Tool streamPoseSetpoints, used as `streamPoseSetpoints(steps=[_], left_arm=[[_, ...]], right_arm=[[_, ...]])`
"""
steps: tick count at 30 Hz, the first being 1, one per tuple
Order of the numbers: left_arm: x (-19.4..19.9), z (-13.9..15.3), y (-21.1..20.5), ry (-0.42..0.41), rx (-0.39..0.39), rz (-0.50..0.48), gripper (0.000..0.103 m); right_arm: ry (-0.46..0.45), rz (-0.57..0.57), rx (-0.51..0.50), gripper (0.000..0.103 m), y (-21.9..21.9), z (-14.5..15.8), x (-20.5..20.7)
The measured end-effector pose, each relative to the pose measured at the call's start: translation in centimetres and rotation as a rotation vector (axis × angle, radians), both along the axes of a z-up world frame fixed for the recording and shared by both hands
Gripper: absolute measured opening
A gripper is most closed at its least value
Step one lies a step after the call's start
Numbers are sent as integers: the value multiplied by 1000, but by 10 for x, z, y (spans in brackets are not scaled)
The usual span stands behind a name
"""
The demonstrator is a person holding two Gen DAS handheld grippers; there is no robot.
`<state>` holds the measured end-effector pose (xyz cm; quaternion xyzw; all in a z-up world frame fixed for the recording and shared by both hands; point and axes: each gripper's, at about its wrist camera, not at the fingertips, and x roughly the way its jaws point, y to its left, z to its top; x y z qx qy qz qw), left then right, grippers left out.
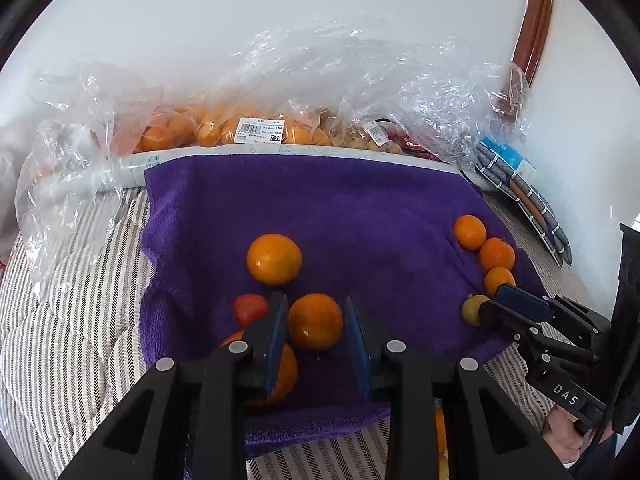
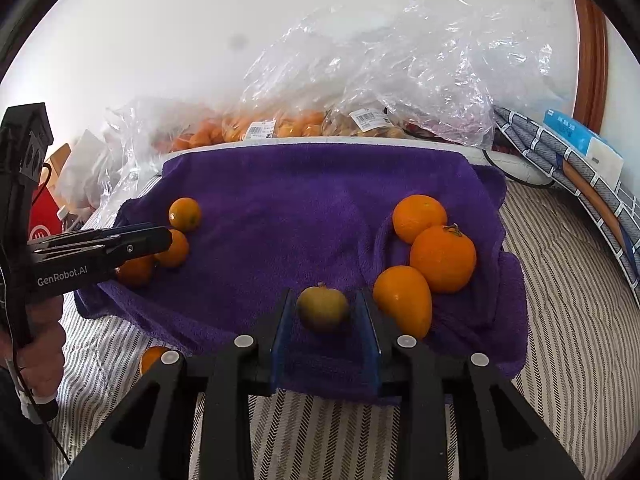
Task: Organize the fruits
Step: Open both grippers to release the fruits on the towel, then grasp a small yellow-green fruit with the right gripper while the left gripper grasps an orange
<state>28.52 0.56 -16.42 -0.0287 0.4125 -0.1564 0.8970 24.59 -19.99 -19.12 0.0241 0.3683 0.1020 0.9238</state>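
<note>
Bagged fruit (image 1: 224, 130): blurred behind crinkled plastic; kinds past telling.
Price label (image 1: 259, 130): print too small to read.
Orange (image 1: 282, 376) under left finger: largely covered by the blue pad.
Red fruit (image 1: 249, 308): partly hidden by the finger; kind unclear.
Stray orange (image 2: 151, 358): half behind the right gripper's frame.
Blue pack (image 2: 582, 140): lettering illegible.

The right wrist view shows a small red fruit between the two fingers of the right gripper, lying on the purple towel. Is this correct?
Not quite: the fruit's colour is wrong. In the right wrist view, the small round fruit between the fingers of the right gripper is yellowish green, not red. It does lie on the purple towel.
</note>
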Motion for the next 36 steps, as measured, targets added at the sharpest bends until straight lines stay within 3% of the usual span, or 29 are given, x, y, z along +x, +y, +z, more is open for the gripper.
streamPoseSetpoints(steps=[7, 13, 24, 36], left_arm=[[-13, 10, -1, -21, 3, 8, 33], [-39, 28, 7, -61, -3, 42, 48], [-94, 31, 44, -40, 16, 113, 48], [-110, 25, 86, -15, 12, 184, 48]], right_arm=[[-19, -40, -3, 42, -7, 16, -14], [-15, -68, -22, 42, -11, 32, -40], [40, -54, -11, 42, 11, 25, -80], [79, 13, -2, 42, 57, 12, -94]])
